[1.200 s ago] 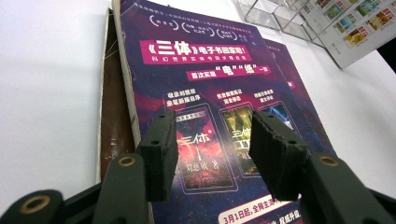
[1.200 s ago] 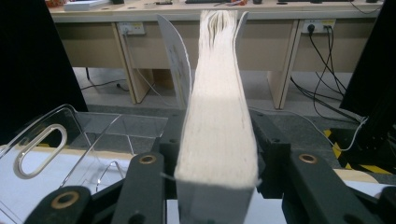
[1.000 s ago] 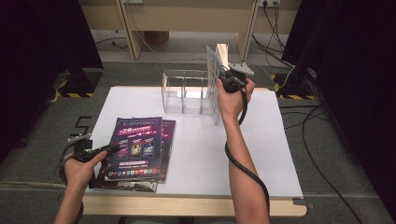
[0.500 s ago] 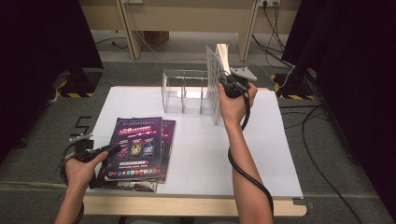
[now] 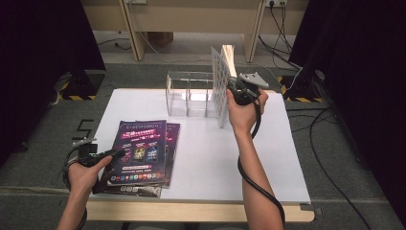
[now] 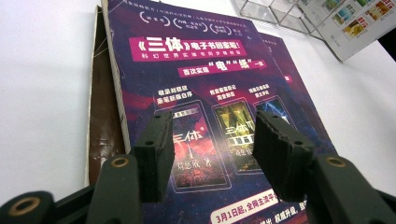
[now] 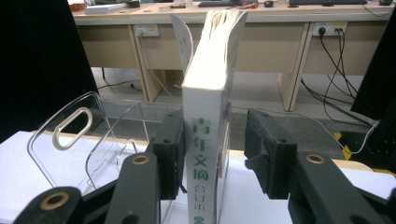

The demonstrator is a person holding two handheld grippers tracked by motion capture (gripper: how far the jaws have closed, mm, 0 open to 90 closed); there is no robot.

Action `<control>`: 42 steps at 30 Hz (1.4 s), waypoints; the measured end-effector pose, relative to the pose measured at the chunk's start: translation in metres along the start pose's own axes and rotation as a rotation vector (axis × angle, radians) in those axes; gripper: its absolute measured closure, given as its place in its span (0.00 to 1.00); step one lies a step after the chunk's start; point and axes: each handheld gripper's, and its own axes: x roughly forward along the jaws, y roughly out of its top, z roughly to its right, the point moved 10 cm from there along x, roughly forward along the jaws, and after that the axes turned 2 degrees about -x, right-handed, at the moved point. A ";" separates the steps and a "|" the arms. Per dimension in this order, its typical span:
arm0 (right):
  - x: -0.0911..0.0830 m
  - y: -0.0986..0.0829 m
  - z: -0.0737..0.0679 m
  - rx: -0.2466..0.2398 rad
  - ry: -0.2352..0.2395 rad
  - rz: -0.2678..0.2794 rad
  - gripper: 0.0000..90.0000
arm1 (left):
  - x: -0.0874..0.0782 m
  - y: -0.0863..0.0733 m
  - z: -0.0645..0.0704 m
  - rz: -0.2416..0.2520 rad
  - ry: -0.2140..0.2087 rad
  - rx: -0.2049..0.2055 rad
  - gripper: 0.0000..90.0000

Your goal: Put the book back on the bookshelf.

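The white book (image 5: 220,86) stood upright on the table (image 5: 287,158) at the right end of the clear rack (image 5: 189,93), touching or just beside its end wall; exact contact couldn't be told. In the right gripper view the right gripper (image 7: 219,149) straddled the book's spine (image 7: 205,158) w/ jaws partly open: left pad near or at the cover, right pad apart from it, so no firm clamp was judged. The left gripper (image 6: 210,149) hovered over the top magazine (image 6: 205,93) of the stack (image 5: 139,153) at the table's near-left, jaws open, nothing held. Handling, as judged: the book looked thick and fairly stiff, mod. weight, w/ a smooth cover that may slip under light pressure; pages fanned at the top edge, so a grip there would crush or splay them. Recommended hold was across both covers close to the spine, mid-height or lower, to keep it from tipping. The rack looked like thin rigid plastic, light, prob. easy to shove; avoid side load against its dividers. The magazines were thin, floppy and glossy; they would sag if taken by one edge.
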 end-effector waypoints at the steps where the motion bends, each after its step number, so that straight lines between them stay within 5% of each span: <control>1: -0.001 0.000 0.000 -0.001 0.003 0.001 0.65 | 0.000 0.000 0.000 -0.001 0.001 0.000 0.53; 16: -0.017 -0.016 0.000 -0.003 0.049 -0.025 0.67 | 0.002 -0.001 0.000 0.001 0.007 -0.001 0.55; 28: -0.030 -0.047 -0.003 0.007 0.081 -0.091 0.68 | 0.001 -0.001 -0.001 -0.006 0.014 0.000 0.58; 42: -0.035 -0.080 -0.010 0.004 0.120 -0.163 0.69 | -0.002 0.000 -0.012 -0.006 0.069 -0.018 0.79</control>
